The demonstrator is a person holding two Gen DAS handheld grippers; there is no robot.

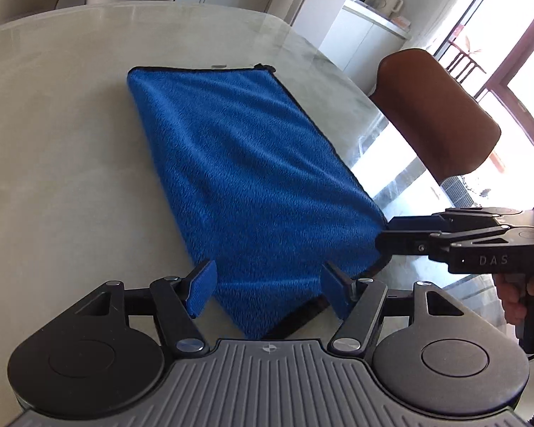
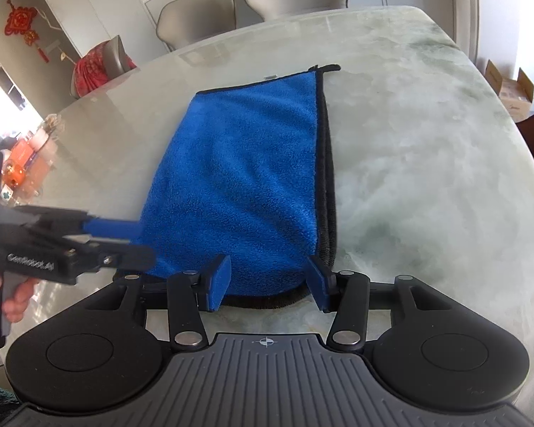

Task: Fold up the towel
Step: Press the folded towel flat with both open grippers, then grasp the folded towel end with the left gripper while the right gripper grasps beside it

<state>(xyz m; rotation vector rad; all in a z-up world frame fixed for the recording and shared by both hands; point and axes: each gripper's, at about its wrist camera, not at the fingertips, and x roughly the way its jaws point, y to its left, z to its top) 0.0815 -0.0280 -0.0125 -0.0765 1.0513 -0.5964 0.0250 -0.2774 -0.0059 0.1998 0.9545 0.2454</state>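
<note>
On the left, the left gripper [image 1: 268, 286] has its fingers apart, astride the near corner of the blue microfibre towel [image 1: 238, 163], and the pads do not press on it. The towel lies folded on the pale marble bench [image 1: 53, 142], its black-bound edges stacked along the right side. At the right, the right gripper [image 2: 268, 284] also stands with fingers apart over the near hem, gripping nothing. The risk I judge: if either gripper closes and lifts only the upper layer, the fold may open; a pull to one side could skew the stacked edges. No container stands on the bench near the towel; a cardboard box [image 2: 512, 89] beyond it shows no contents.
</note>
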